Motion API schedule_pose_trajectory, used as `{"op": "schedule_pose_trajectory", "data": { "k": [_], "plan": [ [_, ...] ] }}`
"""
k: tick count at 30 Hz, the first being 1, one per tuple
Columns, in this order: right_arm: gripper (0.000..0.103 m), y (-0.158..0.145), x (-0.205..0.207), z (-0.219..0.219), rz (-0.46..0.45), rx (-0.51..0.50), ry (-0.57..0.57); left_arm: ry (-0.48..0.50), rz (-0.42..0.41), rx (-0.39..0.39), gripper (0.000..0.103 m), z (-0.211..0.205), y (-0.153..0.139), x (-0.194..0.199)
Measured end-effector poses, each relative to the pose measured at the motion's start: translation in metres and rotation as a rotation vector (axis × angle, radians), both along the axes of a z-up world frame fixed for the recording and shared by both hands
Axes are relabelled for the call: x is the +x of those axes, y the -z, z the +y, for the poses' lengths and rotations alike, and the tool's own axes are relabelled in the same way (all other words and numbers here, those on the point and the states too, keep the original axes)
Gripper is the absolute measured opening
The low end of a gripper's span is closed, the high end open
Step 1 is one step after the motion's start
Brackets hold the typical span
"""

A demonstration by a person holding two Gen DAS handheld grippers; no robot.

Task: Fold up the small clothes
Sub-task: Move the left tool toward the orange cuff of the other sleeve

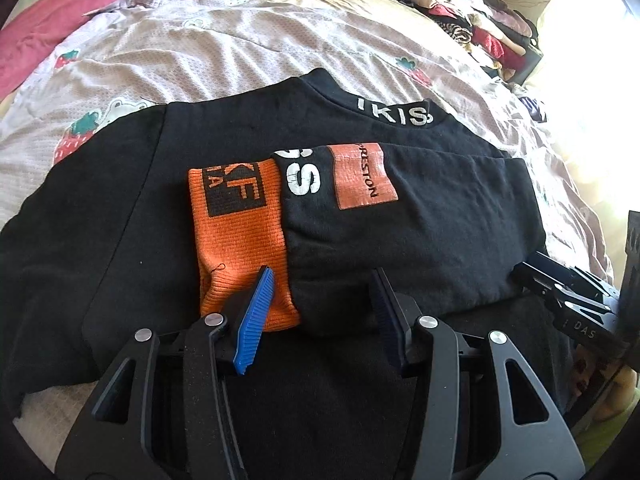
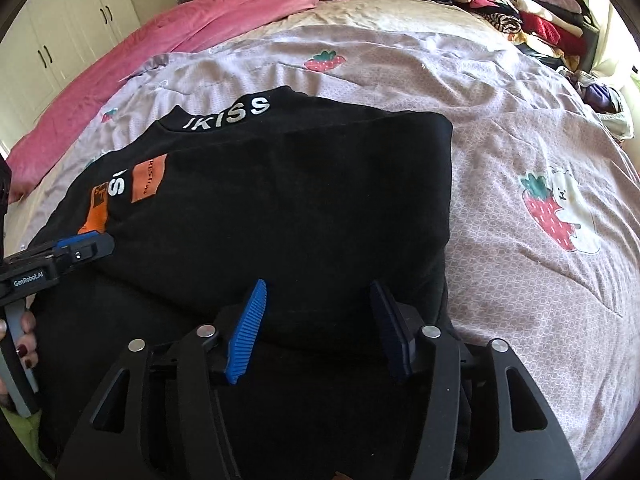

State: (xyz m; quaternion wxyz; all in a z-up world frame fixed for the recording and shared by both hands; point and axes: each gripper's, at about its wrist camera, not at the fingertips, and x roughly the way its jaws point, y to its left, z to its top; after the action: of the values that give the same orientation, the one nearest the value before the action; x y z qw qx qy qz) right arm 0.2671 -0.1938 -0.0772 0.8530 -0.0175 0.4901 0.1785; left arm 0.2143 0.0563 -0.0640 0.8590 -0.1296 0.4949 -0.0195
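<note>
A black sweatshirt (image 1: 120, 208) lies face down on the bed, white "IKISS" lettering on its collar (image 1: 396, 114). One sleeve is folded across its back, showing an orange cuff (image 1: 240, 248) and an orange patch (image 1: 362, 176). My left gripper (image 1: 320, 276) stands open just above the cuff's end and the sleeve, nothing pinched. In the right wrist view the sweatshirt (image 2: 280, 200) shows a folded right side. My right gripper (image 2: 319, 285) is open over its near edge, pads apart from the cloth. Each gripper appears in the other's view: the right gripper (image 1: 572, 300), the left gripper (image 2: 80, 248).
A pale quilt (image 2: 520, 140) printed with strawberries covers the bed. A pink blanket (image 2: 180, 28) lies at the back left, stacks of folded clothes (image 2: 520, 12) at the back right. A hand (image 2: 24, 344) holds the left gripper's handle. White wardrobe doors (image 2: 60, 40) stand far left.
</note>
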Motion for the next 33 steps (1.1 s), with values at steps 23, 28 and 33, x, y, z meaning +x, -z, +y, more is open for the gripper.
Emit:
{"op": "schedule_pose_trajectory", "data": {
  "k": [23,28,33],
  "plan": [
    [0.073,-0.043,-0.061,0.012,-0.108,0.092,-0.042,0.018,-0.050,0.014,0.069,-0.010,-0.040,-0.031],
    [0.073,-0.058,-0.081,0.012,-0.128,0.115,-0.042,0.033,-0.085,0.012,0.073,-0.009,-0.055,-0.045],
    [0.073,-0.070,-0.093,0.012,-0.144,0.118,-0.026,0.031,-0.121,0.020,0.079,-0.004,-0.070,-0.060]
  ]
}}
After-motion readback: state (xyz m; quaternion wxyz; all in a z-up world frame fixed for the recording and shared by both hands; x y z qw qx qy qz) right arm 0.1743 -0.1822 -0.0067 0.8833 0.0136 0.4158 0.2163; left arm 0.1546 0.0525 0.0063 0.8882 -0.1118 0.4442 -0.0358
